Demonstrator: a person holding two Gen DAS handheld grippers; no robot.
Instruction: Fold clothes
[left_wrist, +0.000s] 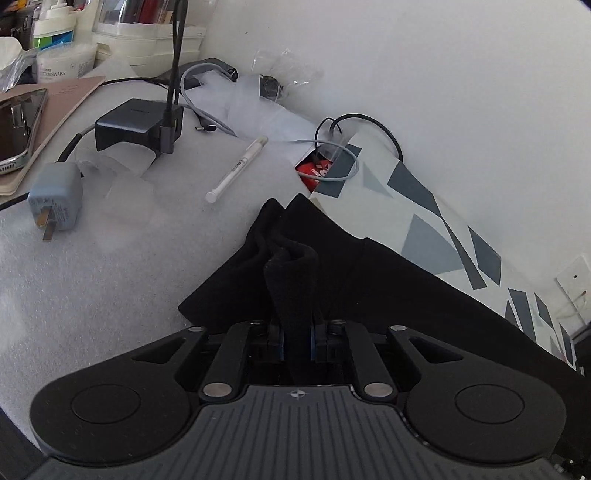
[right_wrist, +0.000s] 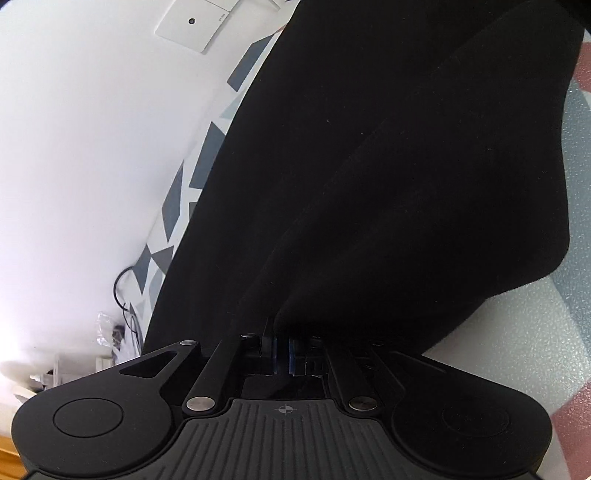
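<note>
- Left wrist view: low over the worktop (left_wrist: 92, 280), facing along its claw (left_wrist: 295, 341) toward the wall; clutter beyond.
- Right wrist view: very close, black garment (right_wrist: 388, 166) fills the frame.
- Shared: garment, patterned sheet (left_wrist: 424, 221), white wall (right_wrist: 92, 147).

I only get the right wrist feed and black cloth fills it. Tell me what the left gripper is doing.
Observer: The left gripper is shut on a bunched fold of the black garment.
Operator: Report what lies ahead of it.
Observer: A white pen on the grey foam mat, apart from the cloth.
Operator: List anything else close by.
Observer: A pale blue plug adapter lies left of the pen, and a black charger stands beyond it.
</note>
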